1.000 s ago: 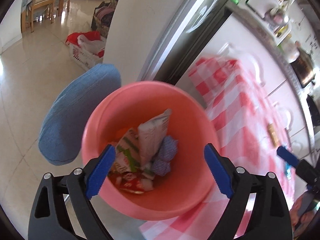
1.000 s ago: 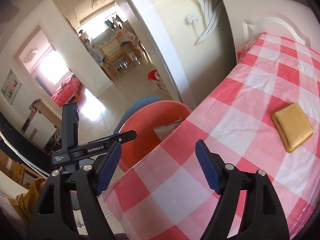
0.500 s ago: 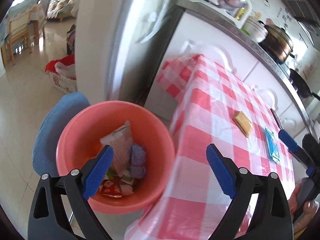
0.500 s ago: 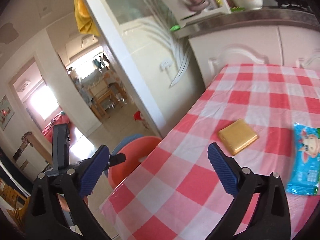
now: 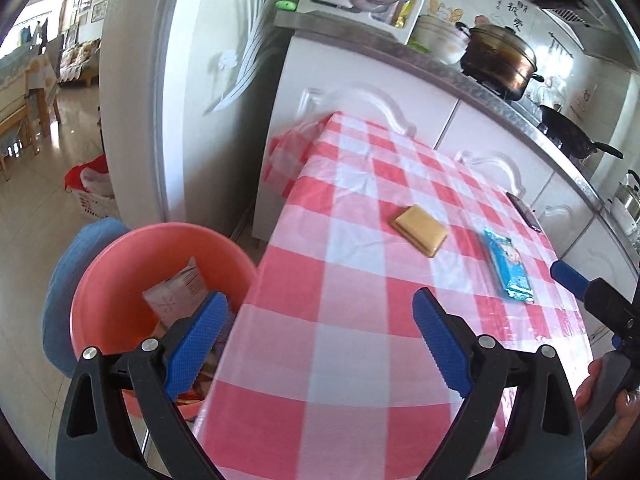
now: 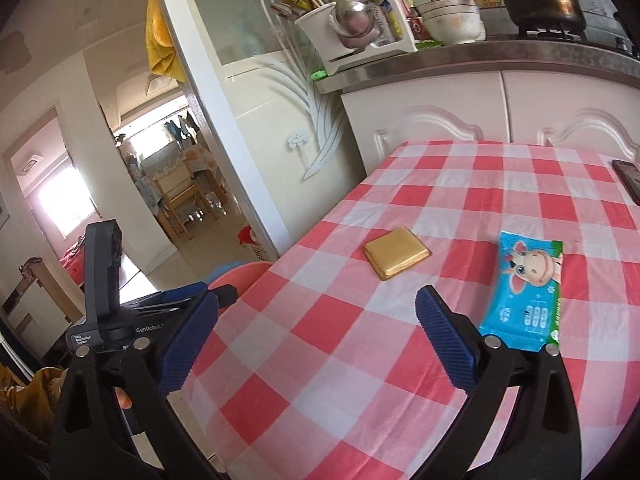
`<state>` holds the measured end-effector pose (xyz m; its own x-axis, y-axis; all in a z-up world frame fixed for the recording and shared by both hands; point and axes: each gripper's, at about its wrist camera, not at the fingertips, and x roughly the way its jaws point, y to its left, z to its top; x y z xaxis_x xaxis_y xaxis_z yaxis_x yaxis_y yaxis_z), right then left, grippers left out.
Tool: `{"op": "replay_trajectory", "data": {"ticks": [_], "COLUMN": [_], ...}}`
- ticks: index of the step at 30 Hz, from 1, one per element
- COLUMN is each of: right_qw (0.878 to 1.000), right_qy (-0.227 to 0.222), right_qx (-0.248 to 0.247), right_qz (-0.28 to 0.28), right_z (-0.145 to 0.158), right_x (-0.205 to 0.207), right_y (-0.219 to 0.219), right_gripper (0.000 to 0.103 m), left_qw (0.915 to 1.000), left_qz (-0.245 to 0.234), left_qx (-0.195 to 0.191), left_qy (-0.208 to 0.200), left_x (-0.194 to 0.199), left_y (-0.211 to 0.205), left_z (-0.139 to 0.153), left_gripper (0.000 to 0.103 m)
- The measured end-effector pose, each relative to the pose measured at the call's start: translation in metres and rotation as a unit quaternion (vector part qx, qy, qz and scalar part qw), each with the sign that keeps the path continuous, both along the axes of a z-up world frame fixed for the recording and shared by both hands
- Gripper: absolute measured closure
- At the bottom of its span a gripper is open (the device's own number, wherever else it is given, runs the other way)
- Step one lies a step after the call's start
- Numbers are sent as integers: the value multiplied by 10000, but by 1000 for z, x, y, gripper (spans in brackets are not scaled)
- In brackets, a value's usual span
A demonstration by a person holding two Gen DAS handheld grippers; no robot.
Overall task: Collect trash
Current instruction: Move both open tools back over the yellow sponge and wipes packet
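At lower centre of both views, the left gripper (image 5: 316,340) and right gripper (image 6: 318,340) gape wide, empty, their jaws having just been opening, above the checked tablecloth (image 6: 360,360), gold packet (image 6: 396,253) and blue wrapper (image 6: 526,292) beyond.

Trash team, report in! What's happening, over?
Left gripper and right gripper open, empty. Gold packet and blue wrapper on checked tablecloth. Pink bin part-filled. Path clear.

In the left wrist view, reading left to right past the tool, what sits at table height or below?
Blue cushion → pink bucket with wrappers inside → gold square packet on the checked tablecloth → blue wet-wipes pack → right tool at the frame edge.
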<state>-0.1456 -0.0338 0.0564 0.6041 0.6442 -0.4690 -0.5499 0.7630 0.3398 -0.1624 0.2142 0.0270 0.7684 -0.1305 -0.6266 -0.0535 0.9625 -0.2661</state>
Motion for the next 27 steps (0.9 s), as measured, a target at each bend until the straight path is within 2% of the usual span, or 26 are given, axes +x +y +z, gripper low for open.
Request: {"op": "replay_trajectory", "data": {"ticks": [3,7,12,19,24,27], "right_qw": [9995,9977,9959,9870,9848,9838], "right_qy": [-21,-6,148,253,345,283], "right_qx": [-59,-69,206,456,262,106], "right_qz": [-298,-681,-871,-1522,-1683,-1766], "right_z": [-1,-4,-9,-14,-18,-17], "right_x": [-5,-8,-12,-10,0,4], "right_y": [-19,-46,-72,-109,-116,-115], "right_gripper": [4,4,4,4,4,4], "left_qw": [9998,9973,9932,9878,9857,9843], "left_qz": [-41,-368,-689,-1218,-1490,-1551], "left_qx": [48,288,438,462,548,764], "left_qy": [-209,-562,-835,-856,-567,-368], "left_x": [-3,-7,-5,10,31,48], "left_y": [-10,-35,-62,-92,-103,-108], "left_z": [6,20,32,39,31,20], "left_gripper": [10,10,10,10,10,10]}}
